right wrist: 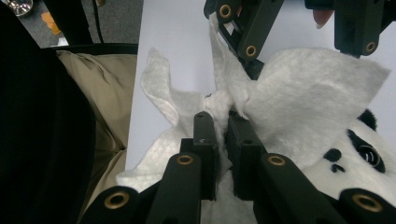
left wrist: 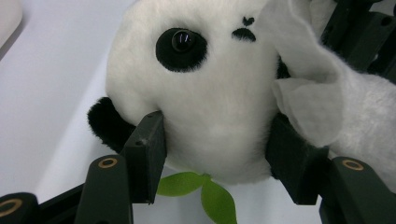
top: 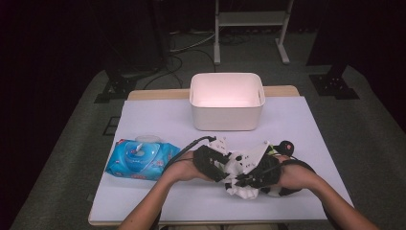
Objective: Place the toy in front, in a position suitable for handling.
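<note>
1. The left claw (left wrist: 212, 154) is clamped on the panda (left wrist: 205, 98), steadying its head near the worktop's (top: 297, 124) front edge.
2. The right claw (right wrist: 222, 135) pinches a wipe (right wrist: 308, 88) against the panda, likely to clean its fur.
3. Both hands meet, forearms angled inward; the wipes pack (top: 141, 158) lies at the left edge, the bin (top: 226, 100) at the back.

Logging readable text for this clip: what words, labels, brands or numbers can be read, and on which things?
Blue wipes pack: printing on the wrapper, too small and blurred to read.
Plush panda: no text visible.
White wipe: no text.
White bin: no text visible.
Nothing can be quoted.
</note>
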Available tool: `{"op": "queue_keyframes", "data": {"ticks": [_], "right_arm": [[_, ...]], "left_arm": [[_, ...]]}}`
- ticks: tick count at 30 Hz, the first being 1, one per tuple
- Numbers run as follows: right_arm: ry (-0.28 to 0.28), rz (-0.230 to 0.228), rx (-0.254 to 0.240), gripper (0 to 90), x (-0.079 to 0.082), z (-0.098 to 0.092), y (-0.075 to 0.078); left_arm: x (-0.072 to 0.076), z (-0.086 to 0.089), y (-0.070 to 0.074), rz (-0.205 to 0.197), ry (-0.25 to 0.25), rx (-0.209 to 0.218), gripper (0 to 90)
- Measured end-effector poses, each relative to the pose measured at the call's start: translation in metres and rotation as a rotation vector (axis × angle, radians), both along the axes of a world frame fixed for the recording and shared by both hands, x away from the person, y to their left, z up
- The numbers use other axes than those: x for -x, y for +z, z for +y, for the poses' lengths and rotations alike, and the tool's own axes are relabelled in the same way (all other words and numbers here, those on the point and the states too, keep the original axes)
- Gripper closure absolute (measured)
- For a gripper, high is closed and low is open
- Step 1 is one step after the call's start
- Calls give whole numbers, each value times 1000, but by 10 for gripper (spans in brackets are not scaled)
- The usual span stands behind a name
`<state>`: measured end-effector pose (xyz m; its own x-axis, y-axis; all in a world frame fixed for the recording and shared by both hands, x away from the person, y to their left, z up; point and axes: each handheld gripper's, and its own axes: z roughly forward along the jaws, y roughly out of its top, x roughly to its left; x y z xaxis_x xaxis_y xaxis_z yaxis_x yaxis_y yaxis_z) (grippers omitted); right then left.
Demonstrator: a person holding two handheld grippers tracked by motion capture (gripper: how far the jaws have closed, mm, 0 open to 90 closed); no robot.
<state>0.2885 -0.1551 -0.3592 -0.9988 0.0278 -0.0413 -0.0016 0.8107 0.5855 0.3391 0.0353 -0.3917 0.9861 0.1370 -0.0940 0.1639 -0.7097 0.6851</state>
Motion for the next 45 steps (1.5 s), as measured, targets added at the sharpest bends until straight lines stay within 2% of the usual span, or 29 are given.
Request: {"op": "queue_keyframes", "data": {"ticks": [3,9,16,22,31,40,42,43,45], "right_arm": [[-10,-6,-5,826,-1,-7,4],[-91,-39,-51,826,-15,-26,22],[-145,-14,-67,826,-34,-42,26],[-197,19,-51,826,-44,-58,19],[-184,51,-58,826,-37,-60,13],[-168,62,-66,826,-29,-61,10],[-161,57,-67,827,-28,-61,10],[-153,55,-65,826,-27,-61,10],[-154,56,-68,826,-25,-61,10]], "left_arm": [[1,0,0,-4,-3,-4,404],[3,0,1,-18,-12,-10,392],[2,1,0,-12,-15,-8,389],[3,2,-1,-6,-18,0,384],[3,3,3,18,-23,2,327],[2,0,7,34,-27,12,272],[3,-1,8,30,-19,13,234],[3,-2,8,26,-13,9,186],[2,-3,7,32,-15,10,184]]}}
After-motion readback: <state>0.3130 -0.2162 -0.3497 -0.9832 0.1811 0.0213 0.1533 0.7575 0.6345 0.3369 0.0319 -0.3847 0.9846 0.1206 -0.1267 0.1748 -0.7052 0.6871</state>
